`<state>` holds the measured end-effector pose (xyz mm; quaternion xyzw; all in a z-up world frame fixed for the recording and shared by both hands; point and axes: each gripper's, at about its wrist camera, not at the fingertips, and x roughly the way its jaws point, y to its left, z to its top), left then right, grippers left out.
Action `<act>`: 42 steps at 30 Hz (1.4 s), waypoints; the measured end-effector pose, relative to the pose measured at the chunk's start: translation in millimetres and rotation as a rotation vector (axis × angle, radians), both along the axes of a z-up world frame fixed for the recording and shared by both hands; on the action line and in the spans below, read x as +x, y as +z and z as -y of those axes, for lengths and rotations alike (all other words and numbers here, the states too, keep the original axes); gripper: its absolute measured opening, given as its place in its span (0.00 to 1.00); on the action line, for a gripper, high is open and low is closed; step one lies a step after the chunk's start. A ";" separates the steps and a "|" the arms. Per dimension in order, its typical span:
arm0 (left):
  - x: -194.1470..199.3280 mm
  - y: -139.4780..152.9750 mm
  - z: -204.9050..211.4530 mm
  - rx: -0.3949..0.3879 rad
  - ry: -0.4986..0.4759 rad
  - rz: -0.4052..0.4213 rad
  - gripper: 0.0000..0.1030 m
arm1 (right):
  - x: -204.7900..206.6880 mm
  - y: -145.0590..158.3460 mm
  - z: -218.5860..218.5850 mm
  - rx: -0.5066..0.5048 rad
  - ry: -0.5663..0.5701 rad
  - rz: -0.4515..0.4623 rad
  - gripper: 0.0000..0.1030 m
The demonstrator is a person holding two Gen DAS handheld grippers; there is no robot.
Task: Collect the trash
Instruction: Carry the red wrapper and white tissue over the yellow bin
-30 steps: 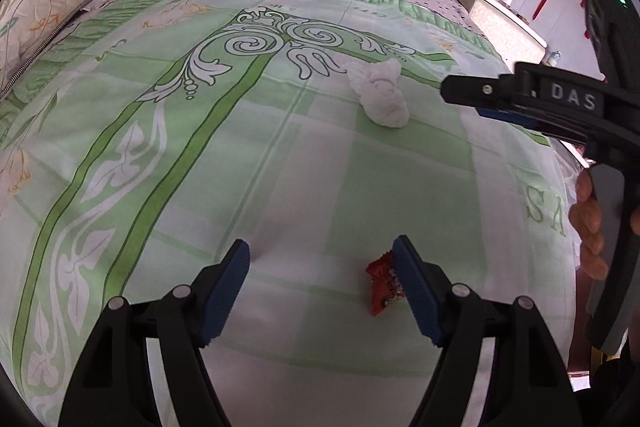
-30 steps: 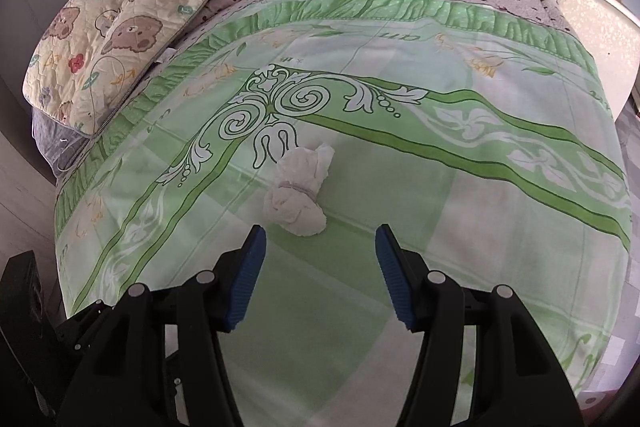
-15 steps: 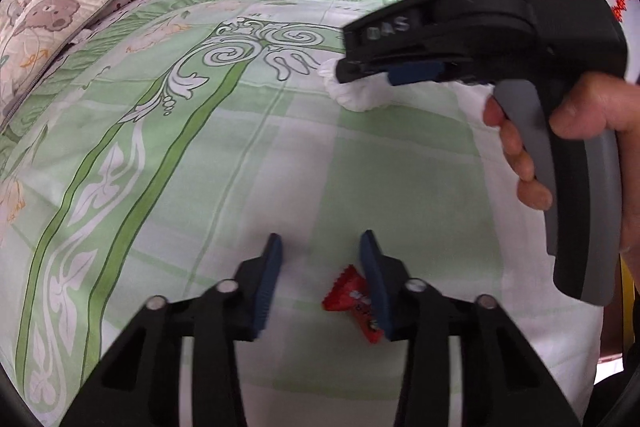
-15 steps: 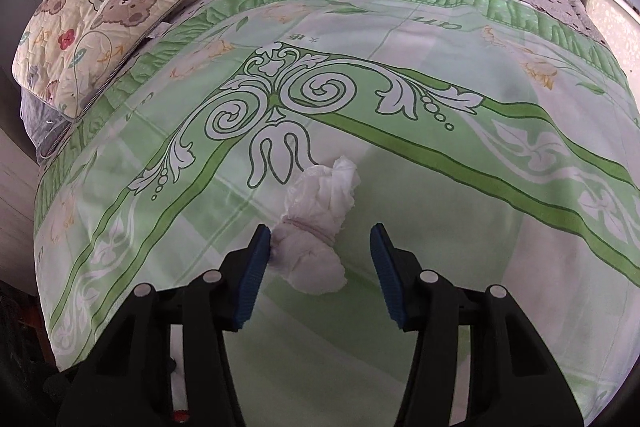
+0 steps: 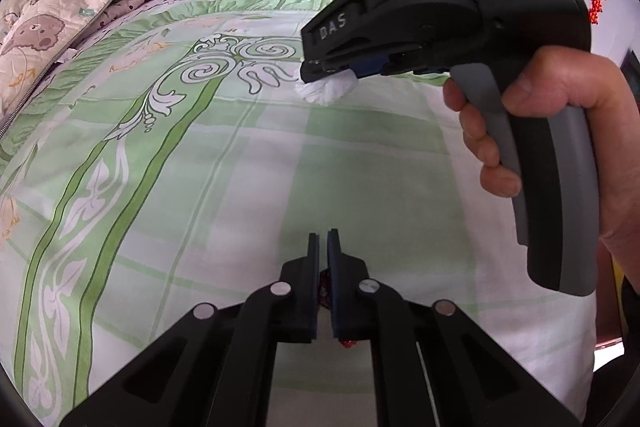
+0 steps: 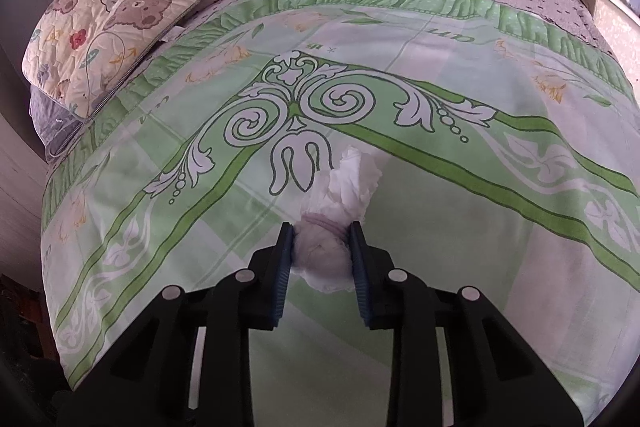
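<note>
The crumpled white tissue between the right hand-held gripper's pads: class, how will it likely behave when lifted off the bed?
The tissue wad probably squashes rather than resists: it already bulges out between the right hand-held gripper pads. It looks light for its bulk, so it should lift easily. Its loose ruffled end may flop, but the wad is unlikely to roll on the soft green bedspread.

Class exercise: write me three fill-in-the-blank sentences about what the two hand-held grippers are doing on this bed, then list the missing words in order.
1. The right hand-held gripper is shut on a crumpled white ____.
2. The left hand-held gripper pinches a small wrapper whose colour is ____.
3. Both pieces of trash lie on a bedspread patterned in white and ____.

Missing words: tissue; red; green
</note>
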<state>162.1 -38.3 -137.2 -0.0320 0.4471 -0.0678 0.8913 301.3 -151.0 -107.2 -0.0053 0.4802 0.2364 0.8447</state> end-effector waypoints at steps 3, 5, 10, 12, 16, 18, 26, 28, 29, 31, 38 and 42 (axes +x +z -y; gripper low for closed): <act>-3.2 7.5 1.1 -0.013 -0.005 0.018 0.04 | -5.5 14.5 10.3 0.016 -0.010 0.017 0.26; -5.2 13.6 1.1 -0.028 -0.009 0.025 0.04 | -11.0 24.3 18.0 0.024 -0.016 0.029 0.26; -9.2 37.5 -4.8 -0.062 0.009 0.072 0.04 | -32.5 51.3 40.3 0.030 -0.026 0.069 0.26; -8.4 45.5 -9.2 -0.083 0.020 0.076 0.04 | -41.7 60.9 48.5 0.027 -0.034 0.084 0.26; -13.3 60.6 -10.4 -0.078 0.027 0.104 0.04 | -61.8 80.0 68.5 0.025 -0.057 0.113 0.26; -15.8 68.2 -9.3 -0.075 0.030 0.115 0.04 | -71.6 88.5 77.7 0.021 -0.073 0.128 0.26; -38.3 109.4 7.7 -0.057 -0.005 0.179 0.04 | -116.6 123.3 122.9 0.027 -0.137 0.178 0.26; -44.8 120.1 14.6 -0.055 -0.021 0.194 0.04 | -129.4 132.2 136.2 0.029 -0.157 0.189 0.26; -48.6 125.7 18.8 -0.053 -0.027 0.202 0.04 | -135.8 136.6 142.8 0.031 -0.166 0.197 0.26; -55.2 136.0 28.8 -0.056 -0.047 0.212 0.04 | -149.3 145.9 157.9 0.033 -0.186 0.213 0.26; -77.2 166.0 68.9 -0.055 -0.119 0.259 0.04 | -191.9 171.7 217.8 0.039 -0.268 0.256 0.26; -85.7 178.2 95.6 -0.059 -0.168 0.279 0.04 | -217.6 181.5 255.9 0.033 -0.322 0.279 0.26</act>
